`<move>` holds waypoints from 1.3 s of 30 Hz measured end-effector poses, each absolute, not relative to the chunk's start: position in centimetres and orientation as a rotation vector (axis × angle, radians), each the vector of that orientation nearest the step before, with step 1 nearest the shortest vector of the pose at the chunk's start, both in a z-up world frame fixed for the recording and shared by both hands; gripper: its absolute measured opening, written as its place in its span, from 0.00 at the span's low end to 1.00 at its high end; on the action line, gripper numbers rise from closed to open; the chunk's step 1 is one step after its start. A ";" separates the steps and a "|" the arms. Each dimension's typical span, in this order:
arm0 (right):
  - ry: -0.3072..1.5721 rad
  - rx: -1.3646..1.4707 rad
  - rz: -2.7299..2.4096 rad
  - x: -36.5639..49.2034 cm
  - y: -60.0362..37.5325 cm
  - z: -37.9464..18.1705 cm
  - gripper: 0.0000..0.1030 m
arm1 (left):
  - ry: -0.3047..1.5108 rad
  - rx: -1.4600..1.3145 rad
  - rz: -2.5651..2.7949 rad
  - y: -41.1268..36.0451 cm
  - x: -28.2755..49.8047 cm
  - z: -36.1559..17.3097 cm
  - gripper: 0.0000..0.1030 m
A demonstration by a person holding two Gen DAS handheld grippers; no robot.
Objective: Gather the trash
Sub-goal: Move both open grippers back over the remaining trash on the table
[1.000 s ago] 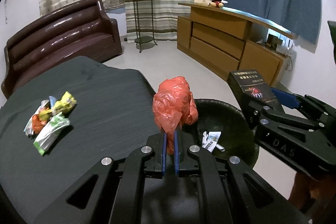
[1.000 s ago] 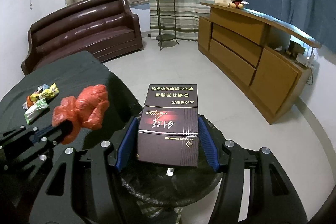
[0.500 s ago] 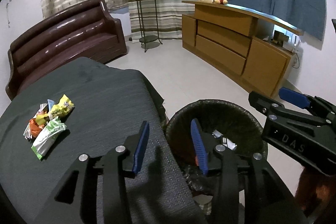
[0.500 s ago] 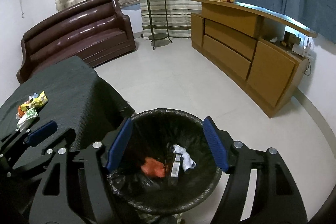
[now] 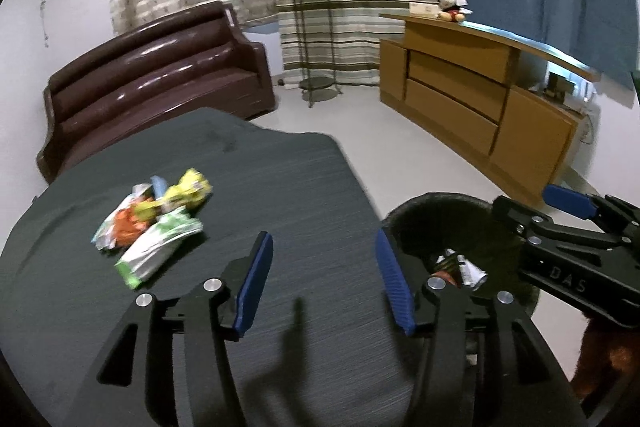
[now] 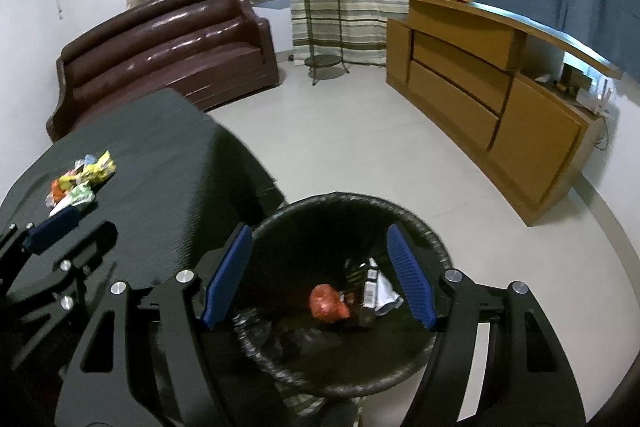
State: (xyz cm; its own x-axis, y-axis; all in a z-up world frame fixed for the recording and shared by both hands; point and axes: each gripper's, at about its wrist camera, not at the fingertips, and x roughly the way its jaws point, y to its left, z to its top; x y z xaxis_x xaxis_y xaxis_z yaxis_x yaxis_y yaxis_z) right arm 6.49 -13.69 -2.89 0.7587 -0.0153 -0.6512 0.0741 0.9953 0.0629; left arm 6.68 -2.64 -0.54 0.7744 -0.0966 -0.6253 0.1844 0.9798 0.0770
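Note:
A pile of colourful snack wrappers (image 5: 152,227) lies on the dark-clothed table (image 5: 300,187), left of my left gripper (image 5: 324,259), which is open and empty above the table's right part. The pile also shows in the right wrist view (image 6: 80,183). My right gripper (image 6: 320,267) is open and empty above the black-lined trash bin (image 6: 424,223). Inside the bin lie a crumpled red bag (image 6: 328,303), a dark box (image 6: 366,291) and white paper. The bin (image 5: 440,203) stands just right of the table, and the right gripper (image 5: 576,227) reaches over it.
A brown leather sofa (image 5: 160,75) stands behind the table. A wooden sideboard (image 5: 480,99) with a plush toy runs along the right wall. A plant stand (image 5: 312,27) is by the curtains. Pale tiled floor (image 6: 380,147) lies between them.
Both grippers opened: the red bag and the dark box dropped into the bin. My left gripper has since swung left, from over the bin to over the table.

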 end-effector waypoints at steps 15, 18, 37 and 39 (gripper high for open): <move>0.761 0.043 0.108 7.0 -4.6 -3.5 0.67 | 0.687 0.073 0.047 8.1 5.2 -0.3 0.55; 0.770 0.038 0.142 7.2 -2.4 -3.5 0.67 | 0.690 0.060 0.087 10.4 4.9 -0.5 0.55; 0.799 -0.033 0.301 9.7 12.3 -2.6 0.73 | 0.690 -0.004 0.207 20.9 2.4 -1.1 0.56; 0.795 -0.057 0.281 10.1 13.5 -2.7 0.73 | 0.692 -0.015 0.206 21.5 2.3 -1.3 0.56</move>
State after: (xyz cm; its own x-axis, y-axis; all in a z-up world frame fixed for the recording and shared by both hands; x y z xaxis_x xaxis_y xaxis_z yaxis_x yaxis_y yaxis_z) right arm 10.15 13.48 -2.73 0.6652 0.2270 -0.7113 -0.2697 0.9614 0.0546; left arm 2.31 21.52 -1.30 0.7508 0.1832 -0.6346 -0.1931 0.9797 0.0543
